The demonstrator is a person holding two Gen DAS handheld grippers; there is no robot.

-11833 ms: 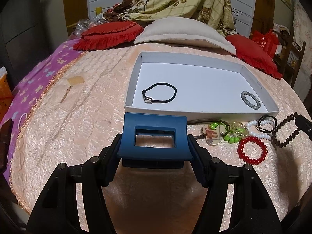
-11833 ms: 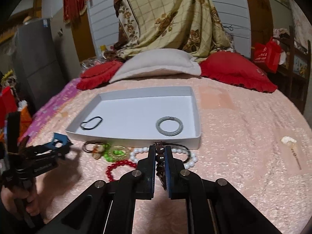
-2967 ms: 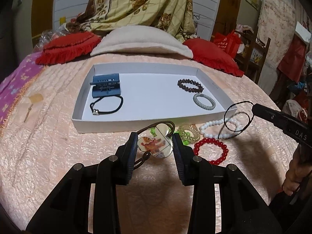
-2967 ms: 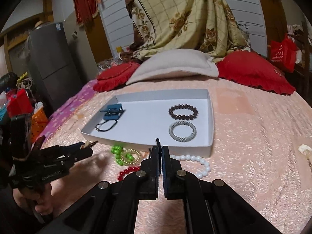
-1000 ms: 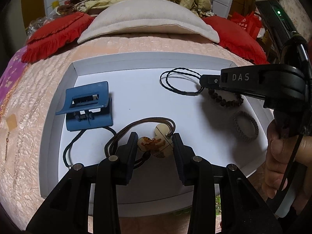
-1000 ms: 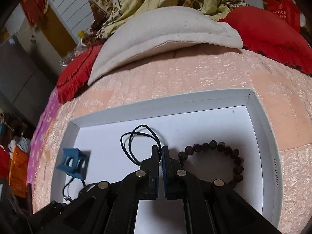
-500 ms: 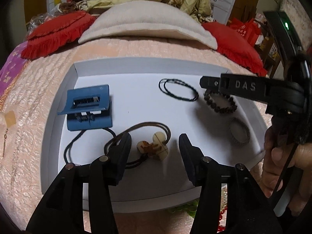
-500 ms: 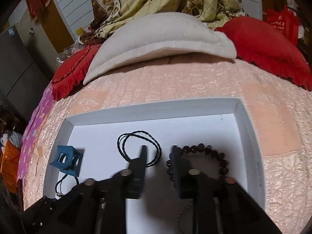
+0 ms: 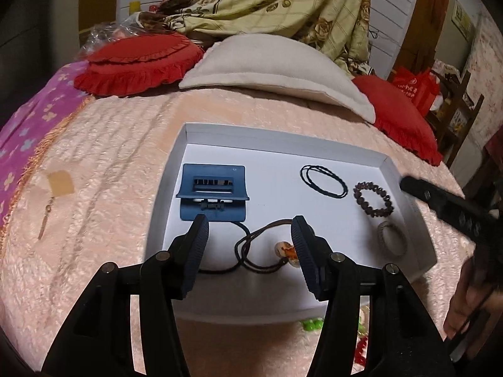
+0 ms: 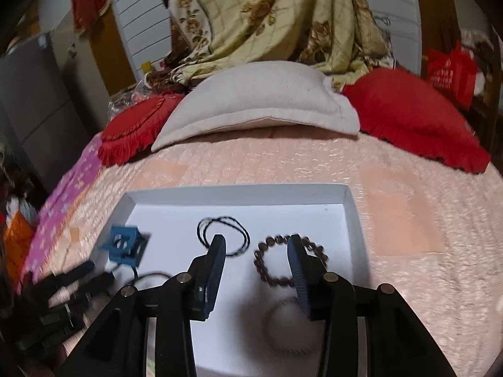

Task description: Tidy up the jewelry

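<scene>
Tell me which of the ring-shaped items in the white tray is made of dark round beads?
The dark beaded bracelet by the tray's right wall. The black cord loop beside it is thin twisted string, and the grey coil ring in front has no beads.

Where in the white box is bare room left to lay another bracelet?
The box has free floor along its far wall, behind the blue hair clip and black cord loop, and mid-floor between those two. The right side is crowded: brown bead bracelet, grey ring. The near left holds the charm cord.

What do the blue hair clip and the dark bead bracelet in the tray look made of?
Blue hair clip: likely matte molded plastic, with flat panels and a toothed slot. Dark bead bracelet: round brownish beads with faint gloss, possibly wood or stone; can't tell.
</scene>
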